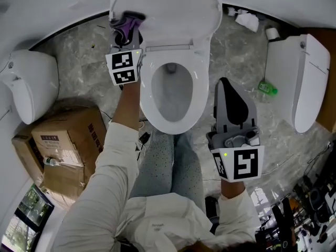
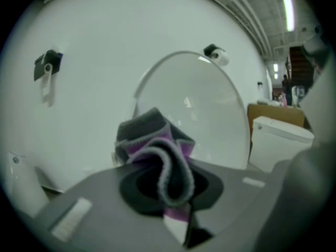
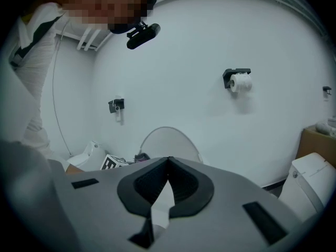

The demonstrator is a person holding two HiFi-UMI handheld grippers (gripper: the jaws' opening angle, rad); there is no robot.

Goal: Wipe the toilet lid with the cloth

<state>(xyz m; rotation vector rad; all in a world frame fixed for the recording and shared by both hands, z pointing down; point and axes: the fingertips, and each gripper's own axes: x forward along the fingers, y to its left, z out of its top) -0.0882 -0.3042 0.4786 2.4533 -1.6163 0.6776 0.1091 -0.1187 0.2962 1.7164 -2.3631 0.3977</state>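
The toilet (image 1: 151, 96) stands open with its lid (image 1: 173, 9) tipped up against the wall. That turns the lid's inner face toward the person, within reach for wiping. The left gripper (image 1: 126, 34) reaches to the lid's left edge, its jaws clamped on a bunched grey-and-purple cloth (image 2: 157, 151). The folds stick out past the tips as a wiping pad, though I cannot tell whether they touch the lid. The right gripper (image 3: 167, 161) hangs back beside the bowl, jaws pressed together on nothing, seemingly parked clear.
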